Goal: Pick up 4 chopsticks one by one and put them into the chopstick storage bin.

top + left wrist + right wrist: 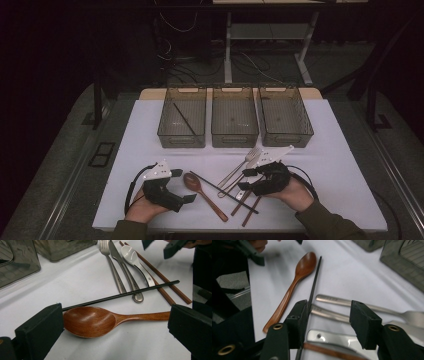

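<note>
A wooden spoon (pixel 194 183) lies on the white table cover, crossed by a black chopstick (pixel 225 192). My left gripper (pixel 184 186) rests at the front left, open. In the left gripper view its jaws stand wide on either side of the wooden spoon (pixel 90 321), one by the bowl, one by the handle's end. My right gripper (pixel 245 179) hovers low over a fork (pixel 246 162), a knife, a white spoon (pixel 133 257) and brown chopsticks (pixel 250 210). The right gripper (pixel 330 320) is open above the metal handles (pixel 327 314), its left jaw against the black chopstick (pixel 314 282).
Three see-through bins stand in a row at the back: left bin (pixel 182 140), middle bin (pixel 235 140), right bin (pixel 286 140). A black chopstick (pixel 185 120) lies slanted in the left bin. The table's front edge runs just before my hands.
</note>
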Motion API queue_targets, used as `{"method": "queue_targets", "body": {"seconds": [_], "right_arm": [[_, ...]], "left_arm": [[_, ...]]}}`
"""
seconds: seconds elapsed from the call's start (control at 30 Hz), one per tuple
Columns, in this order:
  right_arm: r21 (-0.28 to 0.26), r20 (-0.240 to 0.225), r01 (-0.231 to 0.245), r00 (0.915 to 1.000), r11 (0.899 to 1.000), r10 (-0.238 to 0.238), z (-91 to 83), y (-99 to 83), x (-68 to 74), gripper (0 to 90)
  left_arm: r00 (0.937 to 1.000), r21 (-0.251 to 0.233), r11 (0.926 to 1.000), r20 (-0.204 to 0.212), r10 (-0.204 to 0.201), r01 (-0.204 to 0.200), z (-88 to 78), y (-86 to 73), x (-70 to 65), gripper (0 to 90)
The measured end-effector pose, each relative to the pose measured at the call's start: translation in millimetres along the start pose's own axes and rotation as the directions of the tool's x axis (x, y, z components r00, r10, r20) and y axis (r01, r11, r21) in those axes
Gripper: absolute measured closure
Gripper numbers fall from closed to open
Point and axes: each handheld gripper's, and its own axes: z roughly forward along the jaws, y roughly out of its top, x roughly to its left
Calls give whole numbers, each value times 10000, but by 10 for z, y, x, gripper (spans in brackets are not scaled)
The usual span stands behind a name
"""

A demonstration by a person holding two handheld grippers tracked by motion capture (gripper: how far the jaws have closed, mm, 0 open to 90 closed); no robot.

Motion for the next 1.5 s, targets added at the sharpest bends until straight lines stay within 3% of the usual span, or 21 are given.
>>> {"method": "queue_targets", "body": {"seconds": [0.63,1.13,1.5], "right_arm": [[934,-196,141,9997,9955,-123,35,-383,249,640],[1589,-262,245,9994,9870,-206,159,-423,275,745],[1676,-223,145,9997,9858,-109,166,-422,268,798]], "left_arm": [[10000,38,10000,-37,-5,5,4,-1,-3,0],[10000,52,10000,-29,26,-26,-1,-3,1,0],[10000,40,10000,-37,13,-13,-3,-4,4,0]]}}
